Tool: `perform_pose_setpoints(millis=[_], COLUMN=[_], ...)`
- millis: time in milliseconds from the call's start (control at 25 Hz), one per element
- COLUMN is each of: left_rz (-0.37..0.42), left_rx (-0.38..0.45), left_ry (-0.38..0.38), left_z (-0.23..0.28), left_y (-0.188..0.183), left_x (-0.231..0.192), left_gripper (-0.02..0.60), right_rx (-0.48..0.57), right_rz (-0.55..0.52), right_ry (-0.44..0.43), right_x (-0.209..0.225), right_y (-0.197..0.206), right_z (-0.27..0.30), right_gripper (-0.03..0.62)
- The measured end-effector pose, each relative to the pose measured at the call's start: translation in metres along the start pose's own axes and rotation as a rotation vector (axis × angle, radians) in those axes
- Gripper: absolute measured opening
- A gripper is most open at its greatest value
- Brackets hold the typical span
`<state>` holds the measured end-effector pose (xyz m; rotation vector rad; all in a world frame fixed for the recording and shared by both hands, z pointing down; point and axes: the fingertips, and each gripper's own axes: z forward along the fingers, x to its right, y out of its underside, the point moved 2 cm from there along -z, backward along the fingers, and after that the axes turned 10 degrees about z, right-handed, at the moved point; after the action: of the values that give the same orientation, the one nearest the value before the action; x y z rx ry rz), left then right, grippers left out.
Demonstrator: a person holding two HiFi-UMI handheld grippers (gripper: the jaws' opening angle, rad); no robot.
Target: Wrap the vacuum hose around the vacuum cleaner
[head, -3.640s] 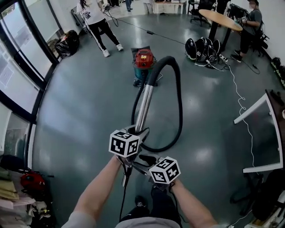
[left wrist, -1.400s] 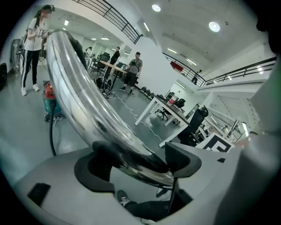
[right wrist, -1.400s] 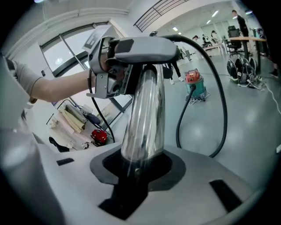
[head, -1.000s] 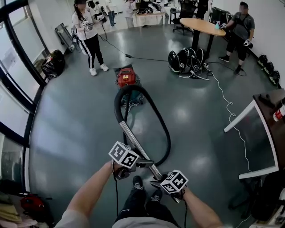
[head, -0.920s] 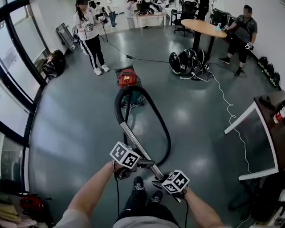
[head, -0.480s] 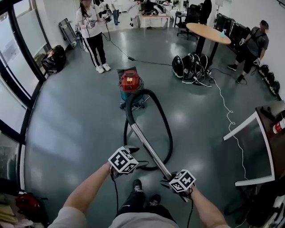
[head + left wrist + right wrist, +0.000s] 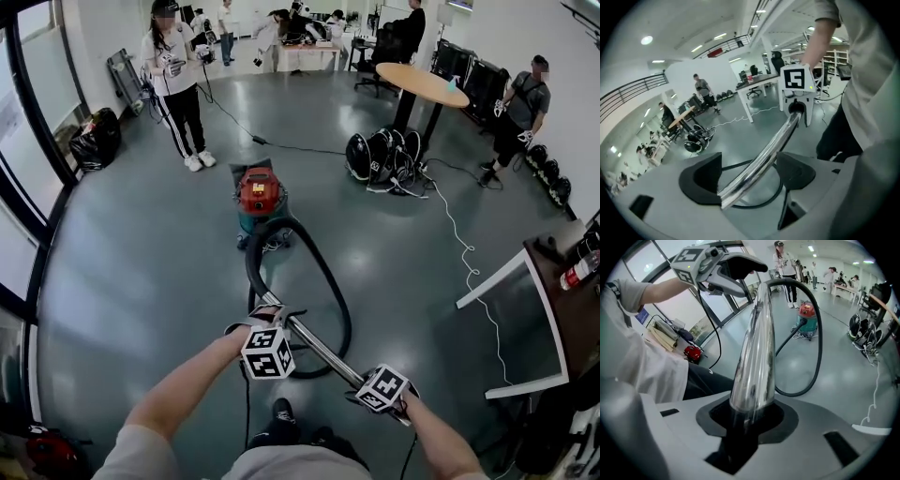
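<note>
Grey floor carries the red vacuum cleaner near its middle, well away from the edges. Its black hose loops from it to a metal tube. The right gripper clamps the tube's end in its fingers. The left gripper has its fingers apart round the tube.

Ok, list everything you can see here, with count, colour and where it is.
vacuum: one, red and teal, mid floor
hose: one, black, looped from vacuum to tube
tube: one, chrome, spanning both grippers
round table: one, wood top, far right
gear pile: one, black, floor by round table
cable: one, white, floor at right
bag: one, black, left by windows
desk: one, white frame, right edge
people: several, far end
left hand-held gripper: one, grey, tube between jaws
right hand-held gripper: one, grey, clamped on tube
</note>
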<state>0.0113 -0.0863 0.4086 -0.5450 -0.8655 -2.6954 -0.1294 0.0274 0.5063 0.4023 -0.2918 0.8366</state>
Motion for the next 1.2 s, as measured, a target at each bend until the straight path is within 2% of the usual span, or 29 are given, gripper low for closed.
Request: perform_pose_setpoints(millis=[120, 200, 360, 560, 760, 800, 840, 880, 920, 1000, 1200], left_rz=[0.126, 0.147, 0.147, 0.14, 0.089, 0.081, 0.081, 0.084, 0.082, 0.056, -0.066], left_rx=[-0.025, -0.021, -0.034, -0.073, -0.131, -0.142, -0.151, -0.157, -0.159, -0.162, -0.185], left_ry=[0.082, 0.113, 0.194, 0.267, 0.313, 0.305, 0.288, 0.274, 0.271, 0.269, 0.255], left_z=[0.02, 0.031, 0.054, 0.09, 0.124, 0.132, 0.139, 0.145, 0.151, 0.162, 0.181], left_y=[0.005, 0.007, 0.015, 0.014, 0.001, -0.005, -0.011, -0.017, -0.026, -0.041, -0.065], left_x=[0.008, 0.008, 0.014, 0.014, 0.012, 0.01, 0.006, 0.003, 0.002, -0.001, -0.019], left_gripper=[0.359, 0.359, 0.359, 0.359, 0.356, 0.347, 0.29, 0.202, 0.161, 0.135, 0.129], right_rx=[-0.049, -0.087, -0.167, -0.204, -0.252, -0.272, -0.297, -0.325, -0.347, -0.357, -0.321], right_rz=[-0.029, -0.056, -0.109, -0.184, -0.343, -0.372, -0.39, -0.402, -0.416, -0.475, -0.617], right_ry=[0.046, 0.074, 0.11, 0.122, 0.1, 0.099, 0.094, 0.083, 0.076, 0.094, 0.108], right_x=[0.006, 0.013, 0.03, 0.065, 0.101, 0.112, 0.125, 0.137, 0.15, 0.176, 0.221], right_y=[-0.003, -0.006, -0.007, -0.015, -0.022, -0.019, -0.014, -0.007, -0.002, -0.001, -0.017], right_z=[-0.006, -0.014, -0.024, -0.041, -0.066, -0.073, -0.08, -0.086, -0.092, -0.104, -0.132], right_gripper=[0.123, 0.123, 0.123, 0.123, 0.123, 0.123, 0.123, 0.123, 0.123, 0.123, 0.123])
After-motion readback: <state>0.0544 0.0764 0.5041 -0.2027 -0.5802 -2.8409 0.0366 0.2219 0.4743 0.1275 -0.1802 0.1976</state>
